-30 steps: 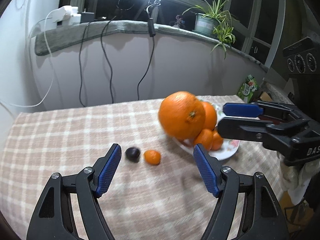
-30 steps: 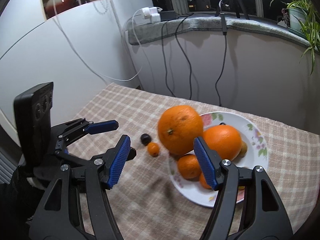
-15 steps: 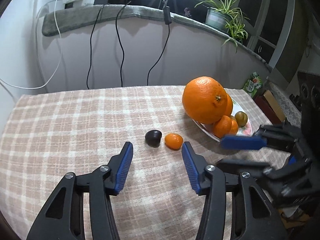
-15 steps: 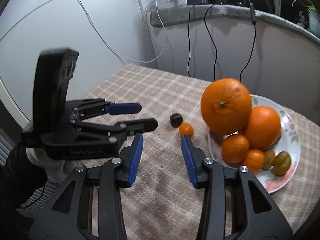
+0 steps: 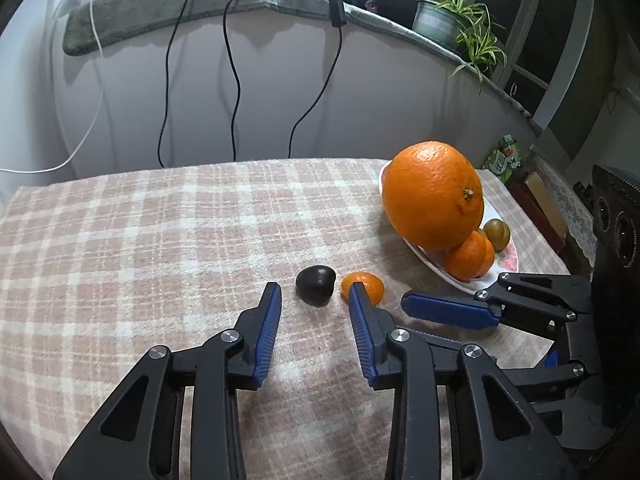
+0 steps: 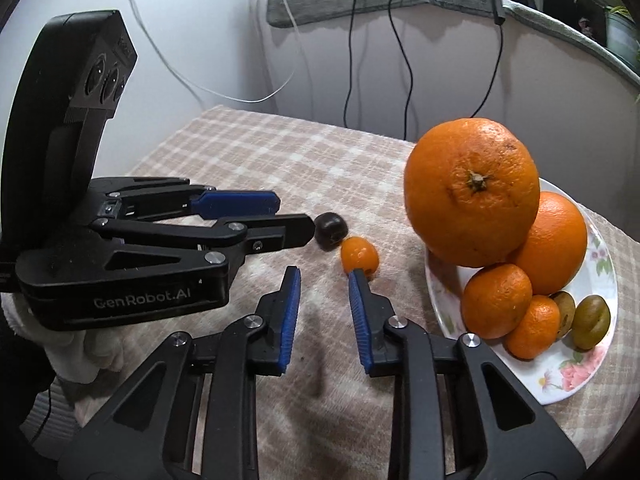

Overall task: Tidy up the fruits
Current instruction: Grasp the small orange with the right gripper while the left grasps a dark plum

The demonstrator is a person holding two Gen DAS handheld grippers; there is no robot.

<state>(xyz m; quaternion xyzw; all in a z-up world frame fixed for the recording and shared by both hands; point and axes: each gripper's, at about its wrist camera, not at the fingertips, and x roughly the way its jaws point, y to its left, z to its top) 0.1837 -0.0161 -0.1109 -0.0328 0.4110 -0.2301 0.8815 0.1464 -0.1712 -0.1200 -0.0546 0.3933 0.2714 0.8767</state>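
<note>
A dark plum (image 5: 315,290) and a small orange kumquat (image 5: 366,285) lie side by side on the checked tablecloth (image 5: 160,240). A flowered white plate (image 6: 592,352) holds a huge orange (image 6: 472,192), a second large orange (image 6: 556,240), smaller mandarins (image 6: 496,300) and green-brown plums (image 6: 591,320). My left gripper (image 5: 314,298) is open and empty, its fingertips just short of the plum. My right gripper (image 6: 323,278) is open and empty, its right fingertip touching or just short of the kumquat (image 6: 359,255); the plum (image 6: 330,231) lies beyond.
The two grippers are close together, the left one (image 6: 236,220) at the left of the right wrist view. A white curved wall with hanging cables (image 5: 232,72) stands behind the table. A potted plant (image 5: 444,20) sits on the ledge. A green carton (image 5: 505,157) stands past the plate.
Both grippers have moved in toward the plum and the kumquat and their jaws have narrowed. The fruits have not moved.
</note>
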